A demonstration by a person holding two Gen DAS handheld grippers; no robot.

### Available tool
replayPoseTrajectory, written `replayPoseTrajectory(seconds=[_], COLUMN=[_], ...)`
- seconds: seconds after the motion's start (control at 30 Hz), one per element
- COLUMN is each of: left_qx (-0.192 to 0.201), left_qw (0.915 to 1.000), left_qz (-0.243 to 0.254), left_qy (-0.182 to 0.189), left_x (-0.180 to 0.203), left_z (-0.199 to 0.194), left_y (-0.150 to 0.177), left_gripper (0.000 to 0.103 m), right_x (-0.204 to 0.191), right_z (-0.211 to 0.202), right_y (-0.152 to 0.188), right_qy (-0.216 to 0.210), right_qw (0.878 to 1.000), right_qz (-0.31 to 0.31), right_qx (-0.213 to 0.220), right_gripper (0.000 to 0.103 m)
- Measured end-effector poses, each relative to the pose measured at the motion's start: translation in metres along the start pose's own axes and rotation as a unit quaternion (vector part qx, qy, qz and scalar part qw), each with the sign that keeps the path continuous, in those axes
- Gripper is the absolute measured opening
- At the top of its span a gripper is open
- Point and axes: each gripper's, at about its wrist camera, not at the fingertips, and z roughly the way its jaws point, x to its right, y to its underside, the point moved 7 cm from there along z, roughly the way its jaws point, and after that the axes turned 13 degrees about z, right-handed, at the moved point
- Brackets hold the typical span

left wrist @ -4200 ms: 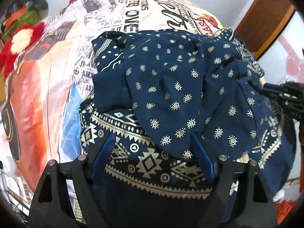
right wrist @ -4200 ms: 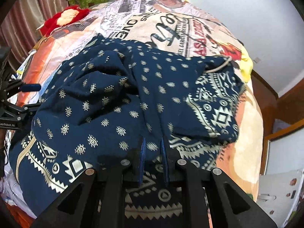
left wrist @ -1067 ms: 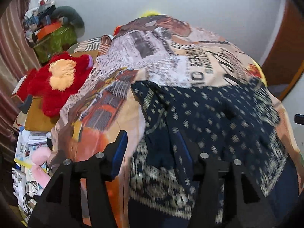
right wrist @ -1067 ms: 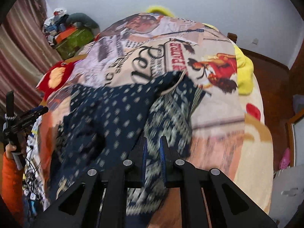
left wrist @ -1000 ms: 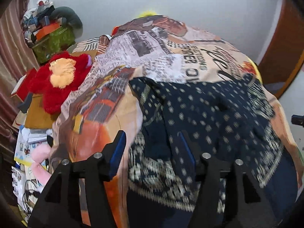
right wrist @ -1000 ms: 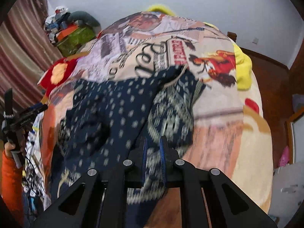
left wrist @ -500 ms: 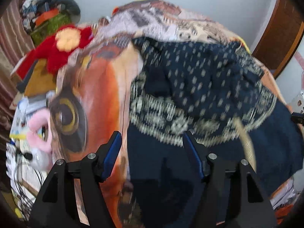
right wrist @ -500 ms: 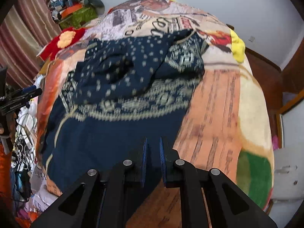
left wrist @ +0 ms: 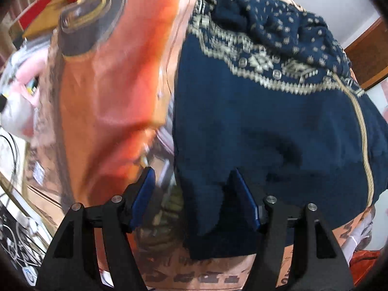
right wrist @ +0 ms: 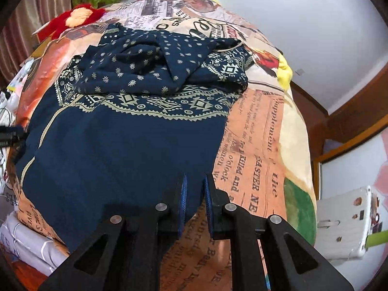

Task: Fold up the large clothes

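The navy garment (right wrist: 126,150), printed with cream geometric bands and small dots, was found spread on a bed under a newspaper-print bedspread (right wrist: 257,150), its plain lower part toward the cameras and its dotted upper part bunched at twelve o'clock in the right wrist view. The left gripper (left wrist: 194,194) was recorded with its jaws moderately wide, having just been opening; the near left corner of the hem lay between the blue pads, and no pressure on the cloth was seen. This placement was judged consistent with a corner being lined up for a pinch. The right gripper (right wrist: 195,198) was recorded with its jaws nearly closed; the near right hem edge appeared to sit in the narrow gap, but a true grip could not be confirmed. The two grippers were thus set at opposite near corners, judged suitable for lifting the hem toward the bunched part. A red plush toy (right wrist: 72,19) was noted at ten o'clock, well apart from the garment.
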Motion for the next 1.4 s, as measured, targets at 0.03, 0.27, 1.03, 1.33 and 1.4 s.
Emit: replayPoseTrajectory(seconds=[0.03,0.27,1.03,1.33,1.4], left_qx=[0.003,0.014,0.093,0.187,0.201], left_qw=[1.0,0.9999,0.9943,0.9787,0.9763], left_qz=[0.003,0.005,0.022,0.041,0.039], left_qy=[-0.004,-0.002,0.048,0.073,0.071], left_x=[0.001,0.012,0.042,0.05,0.053], left_z=[0.001,0.007,-0.036,-0.108,-0.115], left_y=[0.001,0.001,-0.036,-0.129,-0.155], left_gripper=[0.066,0.069,0.008,0.007,0.006], right_x=[0.001,0.027,-0.02,-0.004,0.002], right_z=[0.0,-0.006,-0.013,-0.022,-0.021], right_y=[0.001,0.007,0.015,-0.039,-0.059], right_qy=[-0.003,0.002,-0.198,-0.207,-0.202], right_qw=[1.0,0.998,0.971,0.968,0.968], right_qz=[0.006,0.061,0.133,0.126,0.122], right_qx=[0.0,0.005,0.005,0.067,0.081], right_gripper=[0.012,0.073,0.012,0.009,0.009])
